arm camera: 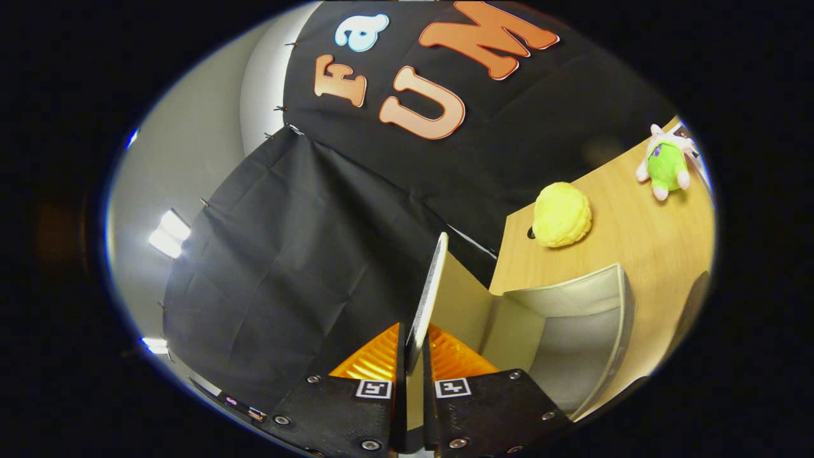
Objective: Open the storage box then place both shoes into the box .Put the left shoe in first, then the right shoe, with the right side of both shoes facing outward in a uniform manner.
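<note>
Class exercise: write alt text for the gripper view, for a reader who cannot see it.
The gripper is shut on the thin lid of a pale storage box, holding it swung open on edge above the box's empty interior. The box sits on a wooden table, where a yellow plush toy and a green plush toy lie beyond it.

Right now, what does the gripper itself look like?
The gripper has two blocky jaws with ribbed inner faces. Each carries a square black-and-white marker and round screws. The jaws are closed on the box lid.
</note>
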`<action>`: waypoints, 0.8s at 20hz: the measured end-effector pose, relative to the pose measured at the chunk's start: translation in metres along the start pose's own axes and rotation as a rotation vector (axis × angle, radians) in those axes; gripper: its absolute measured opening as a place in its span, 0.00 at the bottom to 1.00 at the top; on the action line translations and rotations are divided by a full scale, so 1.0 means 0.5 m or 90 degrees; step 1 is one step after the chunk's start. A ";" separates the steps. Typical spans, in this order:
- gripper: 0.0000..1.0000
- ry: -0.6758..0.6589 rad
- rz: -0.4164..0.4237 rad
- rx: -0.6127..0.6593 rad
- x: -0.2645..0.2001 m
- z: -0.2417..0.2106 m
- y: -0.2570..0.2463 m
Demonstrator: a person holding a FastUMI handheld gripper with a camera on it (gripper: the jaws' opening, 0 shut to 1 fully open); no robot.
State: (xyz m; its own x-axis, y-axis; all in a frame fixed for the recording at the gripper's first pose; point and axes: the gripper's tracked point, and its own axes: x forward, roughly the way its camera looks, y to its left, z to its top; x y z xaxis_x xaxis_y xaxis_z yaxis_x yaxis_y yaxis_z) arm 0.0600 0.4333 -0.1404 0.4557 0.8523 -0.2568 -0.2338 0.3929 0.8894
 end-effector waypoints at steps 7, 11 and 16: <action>0.30 0.025 0.032 0.017 0.094 -0.078 0.047; 0.64 0.061 0.049 -0.018 0.124 -0.126 0.067; 0.95 0.069 0.065 -0.054 0.113 -0.140 0.080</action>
State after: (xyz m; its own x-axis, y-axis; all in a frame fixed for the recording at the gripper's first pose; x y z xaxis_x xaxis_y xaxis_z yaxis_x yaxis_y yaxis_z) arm 0.0161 0.5212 -0.1459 0.3317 0.9198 -0.2096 -0.3478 0.3258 0.8792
